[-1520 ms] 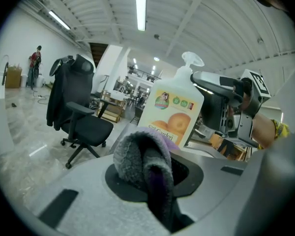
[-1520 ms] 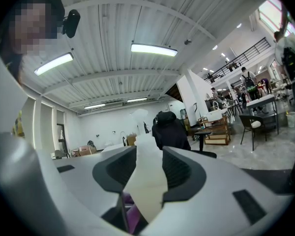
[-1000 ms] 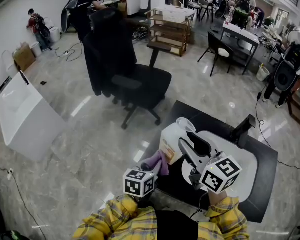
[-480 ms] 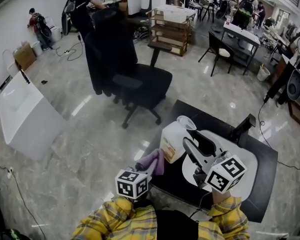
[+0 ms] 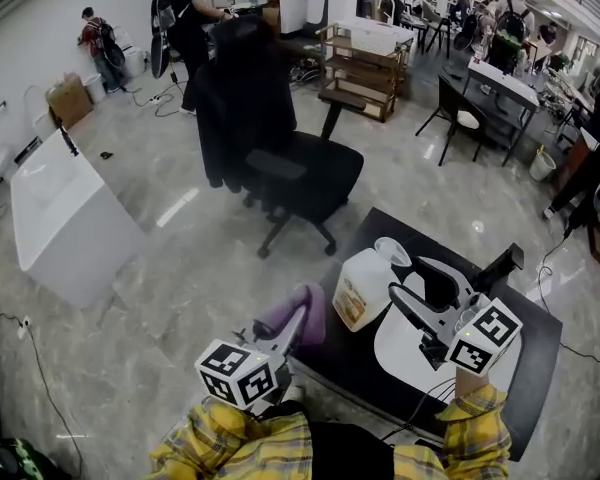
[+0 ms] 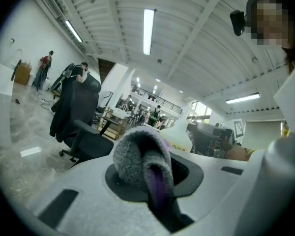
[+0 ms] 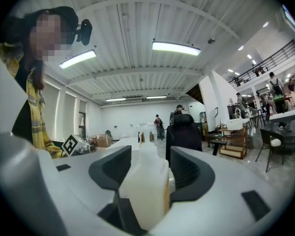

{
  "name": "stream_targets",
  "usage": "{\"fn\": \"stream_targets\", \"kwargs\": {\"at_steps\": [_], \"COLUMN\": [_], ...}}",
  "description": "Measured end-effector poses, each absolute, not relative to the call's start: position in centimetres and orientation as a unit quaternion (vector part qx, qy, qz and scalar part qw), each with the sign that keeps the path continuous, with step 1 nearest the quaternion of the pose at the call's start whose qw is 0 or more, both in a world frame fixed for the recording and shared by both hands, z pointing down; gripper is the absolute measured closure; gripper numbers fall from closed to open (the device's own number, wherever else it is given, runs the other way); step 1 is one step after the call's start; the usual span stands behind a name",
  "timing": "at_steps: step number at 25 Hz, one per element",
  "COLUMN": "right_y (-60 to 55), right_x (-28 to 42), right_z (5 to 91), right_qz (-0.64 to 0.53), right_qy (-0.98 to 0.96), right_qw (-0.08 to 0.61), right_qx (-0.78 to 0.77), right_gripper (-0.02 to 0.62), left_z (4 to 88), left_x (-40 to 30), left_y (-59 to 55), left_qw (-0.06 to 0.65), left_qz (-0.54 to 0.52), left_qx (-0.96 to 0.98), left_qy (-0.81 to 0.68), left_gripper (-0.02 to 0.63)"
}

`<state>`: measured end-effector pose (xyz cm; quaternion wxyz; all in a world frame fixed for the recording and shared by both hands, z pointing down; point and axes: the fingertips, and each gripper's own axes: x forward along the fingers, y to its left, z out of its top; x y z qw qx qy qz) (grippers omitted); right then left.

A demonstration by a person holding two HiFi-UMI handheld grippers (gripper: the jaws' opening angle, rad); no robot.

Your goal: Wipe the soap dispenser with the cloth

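The soap dispenser, a white jug with a pump top and an orange label, stands at the near left edge of the black table. My right gripper reaches it from the right. In the right gripper view the dispenser sits between the dark pads of the right gripper; the jaws have just been opening and stand loose around it. My left gripper is shut on a purple-grey cloth, held just left of the dispenser. The bunched cloth fills the left gripper.
A white round board lies on the black table under my right gripper, with a black clamp behind it. A black office chair stands on the marble floor beyond. A white slab leans at the left. People stand far back.
My left gripper has lifted with the cloth and drawn towards me, left of the dispenser. The right gripper's jaws have spread wider around the dispenser. The head view has shifted slightly.
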<state>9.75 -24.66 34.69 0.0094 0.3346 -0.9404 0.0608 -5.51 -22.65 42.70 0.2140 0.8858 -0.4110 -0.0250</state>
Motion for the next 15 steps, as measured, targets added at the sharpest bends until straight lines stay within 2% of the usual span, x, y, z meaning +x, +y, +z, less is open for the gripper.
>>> {"fn": "stream_targets", "kwargs": {"at_steps": [6,15], "right_y": [-25.7,-27.0], "right_x": [8.4,6.1], "right_z": [34.8,35.6], "right_qz": [0.048,0.027], "right_qy": [-0.967,-0.987], "right_qw": [0.032,0.058], "right_qx": [0.249,0.149], "right_gripper": [0.359,0.342], "left_z": [40.6,40.0], "left_x": [-6.4,-7.0], "left_y": [-22.1,-20.3], "left_qw": [0.196,0.206], "left_qz": [-0.045,-0.054], "left_qx": [0.889,0.884], "left_qy": [-0.412,-0.417], "left_gripper": [0.557,0.557]}}
